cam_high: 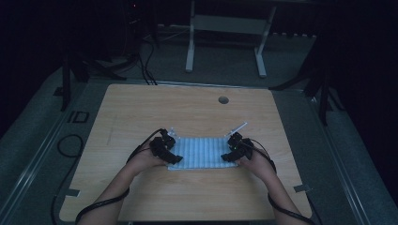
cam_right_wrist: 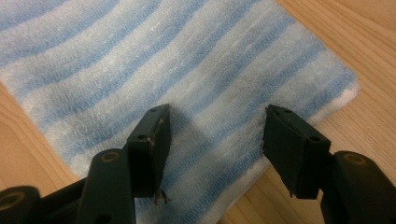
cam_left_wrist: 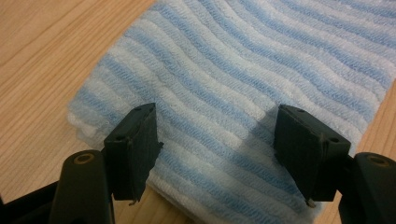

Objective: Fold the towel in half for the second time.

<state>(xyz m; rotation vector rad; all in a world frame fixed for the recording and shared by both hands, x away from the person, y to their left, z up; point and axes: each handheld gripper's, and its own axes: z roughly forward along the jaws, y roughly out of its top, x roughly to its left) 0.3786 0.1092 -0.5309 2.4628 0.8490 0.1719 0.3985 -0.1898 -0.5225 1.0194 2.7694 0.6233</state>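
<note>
Blue-and-white striped terry towel (cam_high: 201,153), folded into a flat rectangle, lies near the middle of the pale wood surface (cam_high: 141,112), a little toward my side. Left gripper (cam_high: 172,157) sits over the towel's left end, right gripper (cam_high: 229,154) over its right end, both low and close to the cloth. Left gripper view: jaws stand apart with nothing pinched, striped pile showing between them, the near folded edge just under the tips. Right gripper view: same picture, jaws spread, cloth lying flat between, towel corner off to the right against bare wood. Neither pair presses on the fabric, as far as I can judge. Reading this as the set-up for a two-handed pinch at the short ends, likely for another fold or a lift. To do it well: bring each lower jaw in under the near edge so every layer is caught, not just the top ply. Close both sides together, at matching spots along the ends, so the stripes stay square. Lift only enough to clear the wood; a high lift lets the middle sag and the fold open. Risk: thick pile slipping out of a shallow bite. Dim room, grommet hole (cam_high: 223,100) far side, well apart.
</note>
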